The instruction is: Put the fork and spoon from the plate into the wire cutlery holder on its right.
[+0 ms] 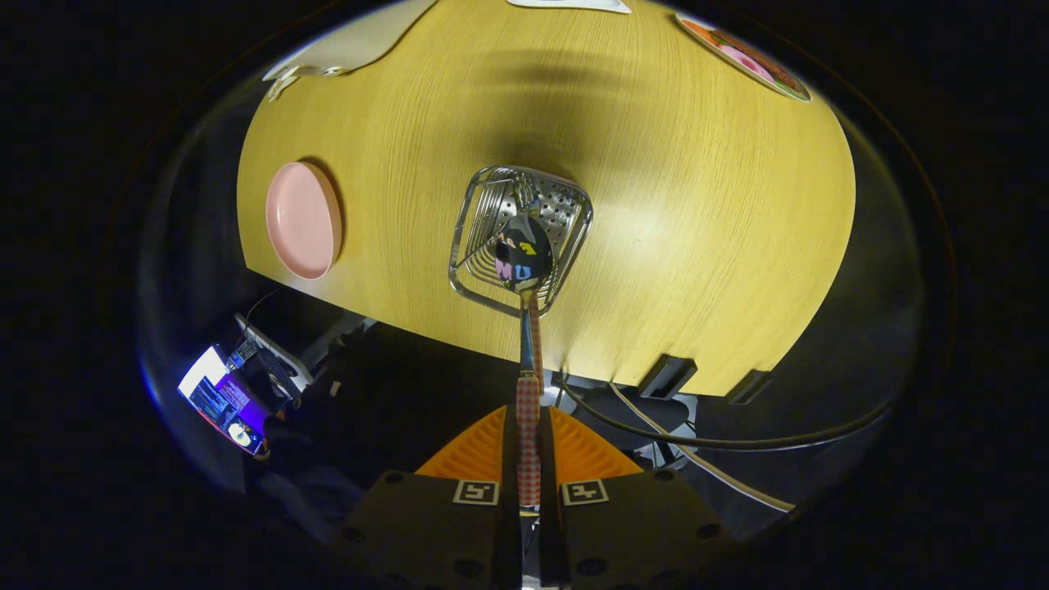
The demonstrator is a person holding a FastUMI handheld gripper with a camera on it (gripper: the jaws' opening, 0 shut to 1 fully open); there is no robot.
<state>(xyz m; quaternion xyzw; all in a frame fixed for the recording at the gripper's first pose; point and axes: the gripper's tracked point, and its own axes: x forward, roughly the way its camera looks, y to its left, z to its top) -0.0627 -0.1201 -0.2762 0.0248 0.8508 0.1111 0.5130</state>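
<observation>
While the camera looks down along the fingers, this is what lies below:

Gripper (529,459): one, its two fingers drawn together and clamped on the checked handle of the spoon.
Spoon (525,252): one; the handle runs straight ahead from between the fingers, and the shiny bowl sits over the open mouth of the wire cutlery holder, at its near side. Whether the bowl touches the wires cannot be told.
Wire cutlery holder (574,215): one, a squarish metal basket with a perforated base, standing on the desk near its front edge, beyond the fingers.
Fork (524,193): one, its tines visible inside the holder, just past the spoon's bowl.
Plate (302,220): one, pink and round, bare, on the desk well to the left of the holder.
Desk (705,205): one, pale yellow wood grain.
Other items at the far edge of the desk: one patterned dish (744,57) at the right, two white things, too cut off to name.
Cables (705,442): two, below the desk's front edge.
</observation>
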